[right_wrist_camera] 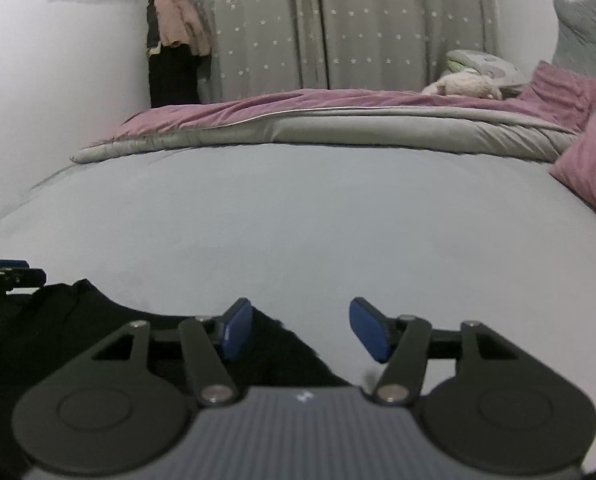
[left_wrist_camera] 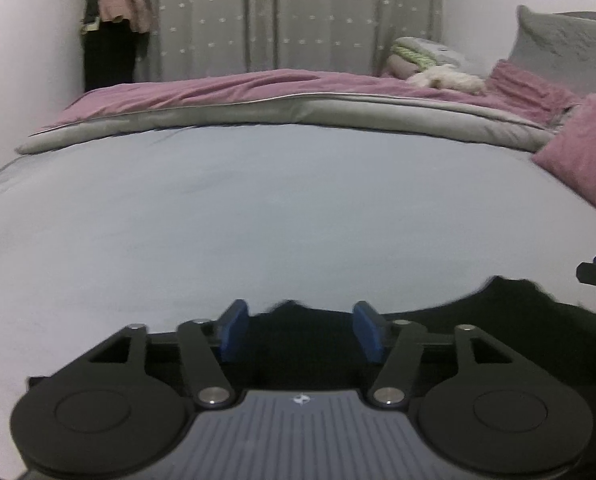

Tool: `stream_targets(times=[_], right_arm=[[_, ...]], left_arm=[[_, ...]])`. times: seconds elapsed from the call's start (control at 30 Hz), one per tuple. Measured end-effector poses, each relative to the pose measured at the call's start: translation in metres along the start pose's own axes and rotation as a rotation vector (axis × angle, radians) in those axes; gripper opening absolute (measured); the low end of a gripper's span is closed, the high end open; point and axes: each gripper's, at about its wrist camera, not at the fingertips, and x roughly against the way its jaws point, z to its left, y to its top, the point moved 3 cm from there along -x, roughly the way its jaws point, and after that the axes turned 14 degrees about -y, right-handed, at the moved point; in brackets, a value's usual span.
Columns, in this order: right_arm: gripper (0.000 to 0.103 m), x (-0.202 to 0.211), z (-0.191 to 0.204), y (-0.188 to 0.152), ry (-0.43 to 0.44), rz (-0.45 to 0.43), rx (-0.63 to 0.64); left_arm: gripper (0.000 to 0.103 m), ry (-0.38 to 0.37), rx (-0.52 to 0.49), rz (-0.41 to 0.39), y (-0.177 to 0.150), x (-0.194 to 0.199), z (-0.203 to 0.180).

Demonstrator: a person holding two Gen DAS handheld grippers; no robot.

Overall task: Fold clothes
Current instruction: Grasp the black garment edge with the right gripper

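Black garment point(left_wrist_camera: 518, 312): lying slack on pale blue bed sheet point(left_wrist_camera: 258, 208), near edge of bed, partly hidden beneath both tools; far hem bunched and uneven. Left claw point(left_wrist_camera: 298, 330): blue pads apart, gripping nothing, dark cloth visible below the gap. Right claw point(right_wrist_camera: 300, 330): pads likewise spread, empty, poised over the garment's right-hand edge, half above bare sheet. Folded-back duvet point(left_wrist_camera: 298, 114): grey underside, mauve top, well apart from garment. Pink cushion point(left_wrist_camera: 582, 152): at right, well apart. Risks, as judged: released cloth settling crooked, owing to the lumpy hem; fold springing open if not pressed flat; a pad snagging loose fabric and dragging the stack askew.
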Motion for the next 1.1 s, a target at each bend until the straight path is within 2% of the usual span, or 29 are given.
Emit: stream_targets(times=[0.2,0.43,0.57,0.67,0.83,1.0,1.1], right_arm=[[0.061,0.028,-0.060,-0.009,-0.031,0.045,-0.071],[0.062,0.045,-0.112,-0.036,-0.049,0.076,-0.168],[0.062,0.049,-0.137,-0.054,-0.027,0.089,-0.255],[0.061,0.047,-0.152,-0.065,0.031,0.097,-0.326],[0.057,0.049,-0.168,-0.064,0.045,0.105,-0.338],[0.055,0.055,-0.175,-0.064,0.081,0.091,-0.345],[0.051,0.055,-0.178,-0.065,0.089,0.096,-0.370]], left_arm=[[0.065,-0.085,-0.033,0.032,0.001,-0.008,-0.052],[0.065,-0.179,-0.027,0.062,-0.004,-0.023,-0.106],[0.065,-0.239,-0.020,0.093,-0.008,-0.034,-0.130],[0.065,-0.283,-0.038,0.091,-0.012,-0.036,-0.150],[0.064,-0.398,-0.092,0.059,-0.024,-0.032,-0.195],[0.052,-0.521,-0.200,0.060,-0.037,-0.029,-0.234],[0.044,-0.571,-0.297,0.092,-0.047,-0.032,-0.254]])
